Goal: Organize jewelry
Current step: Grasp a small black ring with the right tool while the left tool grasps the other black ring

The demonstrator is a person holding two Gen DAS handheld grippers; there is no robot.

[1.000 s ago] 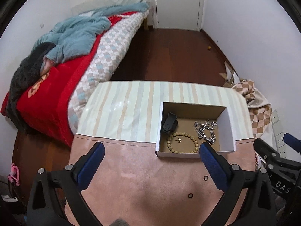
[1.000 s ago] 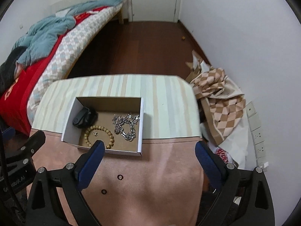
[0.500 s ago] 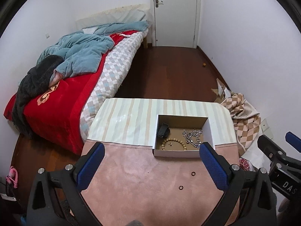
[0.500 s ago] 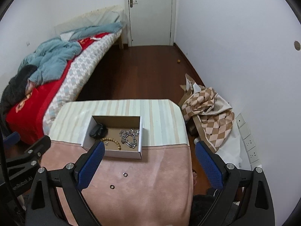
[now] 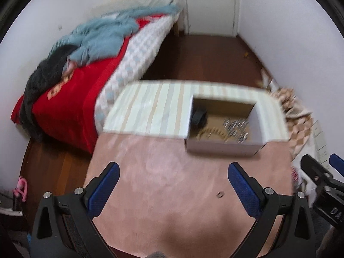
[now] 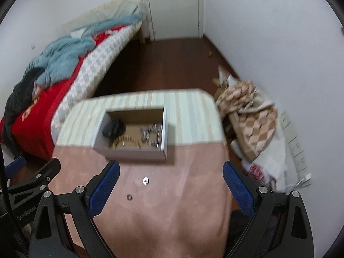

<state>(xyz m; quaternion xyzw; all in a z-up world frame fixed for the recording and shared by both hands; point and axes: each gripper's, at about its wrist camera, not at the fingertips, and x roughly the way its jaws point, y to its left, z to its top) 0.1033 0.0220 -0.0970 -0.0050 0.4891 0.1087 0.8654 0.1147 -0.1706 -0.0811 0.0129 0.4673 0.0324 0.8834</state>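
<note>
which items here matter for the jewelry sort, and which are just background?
Job:
- cardboard box holding a bead bracelet, a silver chain and a black item
- two small rings loose on the pink mat
- left gripper and right gripper, both open

Lying about:
- bed
- checked cloth
- door

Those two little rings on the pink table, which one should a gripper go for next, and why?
Probably the right gripper should dip toward the nearer ring. Both rings, that one and the farther ring, lie loose on the pink table outside the cardboard box, which already holds the bead bracelet and the silver chain. Both grippers are open and empty.
</note>
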